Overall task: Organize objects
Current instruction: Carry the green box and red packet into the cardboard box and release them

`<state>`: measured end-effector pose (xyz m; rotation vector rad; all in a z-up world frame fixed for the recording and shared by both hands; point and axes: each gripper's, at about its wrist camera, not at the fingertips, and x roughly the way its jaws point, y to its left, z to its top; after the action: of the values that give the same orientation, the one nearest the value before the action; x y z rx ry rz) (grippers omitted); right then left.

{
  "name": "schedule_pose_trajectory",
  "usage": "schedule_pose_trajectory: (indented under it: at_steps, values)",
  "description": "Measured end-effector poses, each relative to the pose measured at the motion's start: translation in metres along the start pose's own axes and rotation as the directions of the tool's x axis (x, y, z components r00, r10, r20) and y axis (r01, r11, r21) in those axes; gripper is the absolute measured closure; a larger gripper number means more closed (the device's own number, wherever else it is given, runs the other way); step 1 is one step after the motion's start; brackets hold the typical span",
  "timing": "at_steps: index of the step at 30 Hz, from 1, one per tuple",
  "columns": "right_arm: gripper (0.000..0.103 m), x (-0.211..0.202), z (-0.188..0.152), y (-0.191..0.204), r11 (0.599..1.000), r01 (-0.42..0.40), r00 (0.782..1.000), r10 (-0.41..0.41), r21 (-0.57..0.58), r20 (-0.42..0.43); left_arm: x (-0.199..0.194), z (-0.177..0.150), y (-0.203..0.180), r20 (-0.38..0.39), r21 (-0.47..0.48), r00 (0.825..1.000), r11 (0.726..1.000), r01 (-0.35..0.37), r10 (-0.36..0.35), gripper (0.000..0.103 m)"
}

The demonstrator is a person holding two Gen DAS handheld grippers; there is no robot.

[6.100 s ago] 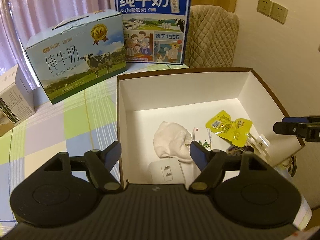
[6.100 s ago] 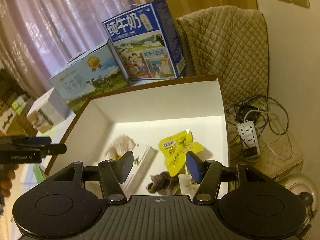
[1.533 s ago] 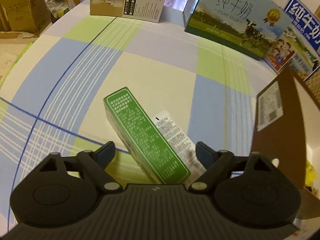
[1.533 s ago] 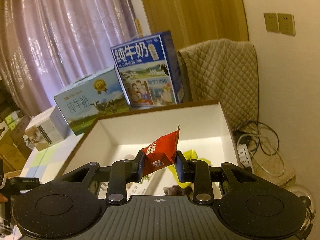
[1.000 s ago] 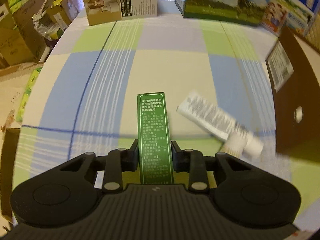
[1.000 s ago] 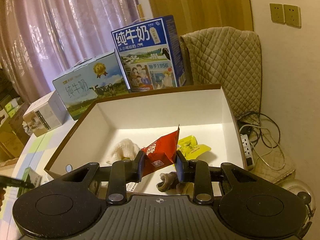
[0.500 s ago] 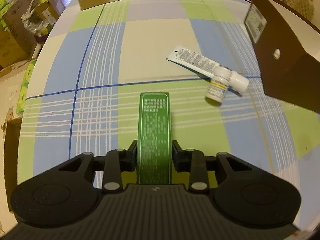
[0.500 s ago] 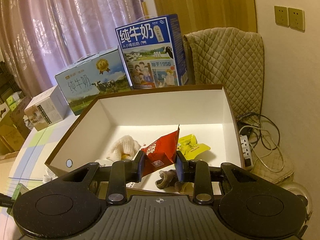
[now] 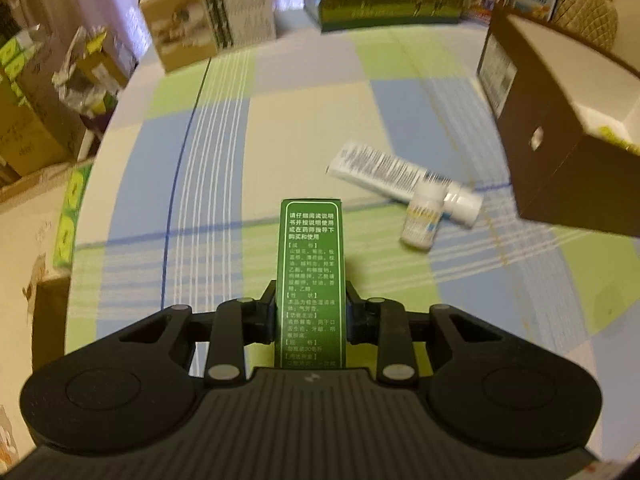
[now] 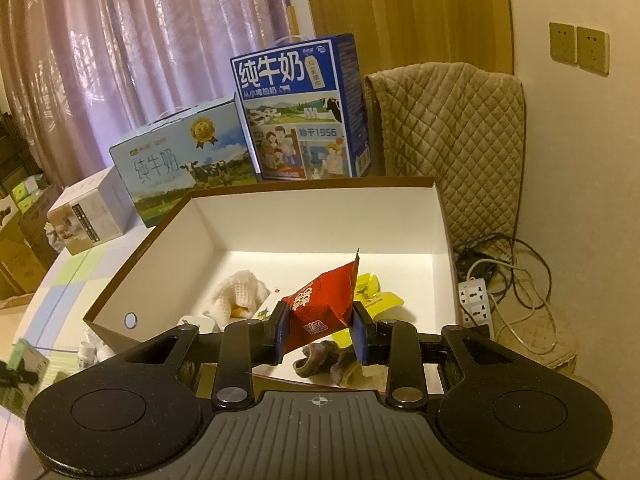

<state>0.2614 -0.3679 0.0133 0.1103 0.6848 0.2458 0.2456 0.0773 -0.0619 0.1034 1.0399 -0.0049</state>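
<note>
My left gripper [image 9: 311,314] is shut on a long green box [image 9: 311,264] with white print, held above the checked tablecloth. To its right a white tube [image 9: 384,172] and a small white bottle [image 9: 421,220] lie beside the brown box [image 9: 568,148]. My right gripper [image 10: 319,330] is shut on a red snack packet [image 10: 324,300] over the near edge of the same box [image 10: 312,224], which is white inside. In it lie a white cloth [image 10: 238,292], a yellow packet [image 10: 376,296], a flat white carton [image 10: 268,308] and a dark sock [image 10: 320,356].
Two milk cartons [image 10: 184,164] [image 10: 300,112] and a smaller cardboard box [image 10: 86,212] stand along the table's far side. A quilted chair back [image 10: 452,140] is behind the box. A power strip with cables [image 10: 476,300] lies on the floor to the right. Cardboard boxes [image 9: 32,120] are stacked left of the table.
The left gripper closed on the green box about a second ago and has lifted and tilted with it. The right gripper holds the red packet nearly still over the box.
</note>
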Motion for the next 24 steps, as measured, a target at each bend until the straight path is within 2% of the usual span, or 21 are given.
schedule_pose_trajectory:
  at_steps: [10, 20, 24]
  values:
    - [0.074, -0.008, 0.011, -0.006, 1.0, -0.01, 1.0, 0.01, -0.008, 0.026, -0.047, 0.063, -0.053, 0.097, 0.103, 0.992, 0.992, 0.071, -0.081, 0.077]
    - [0.074, -0.013, 0.03, -0.009, 0.999, -0.022, 0.998, 0.025, -0.033, 0.066, -0.08, 0.116, -0.137, 0.164, 0.232, 0.97, 0.963, 0.14, -0.18, 0.077]
    - [0.074, -0.012, 0.034, -0.011, 0.999, -0.023, 0.997, 0.026, -0.044, 0.071, -0.085, 0.129, -0.163, 0.177, 0.271, 0.965, 0.952, 0.142, -0.194, 0.077]
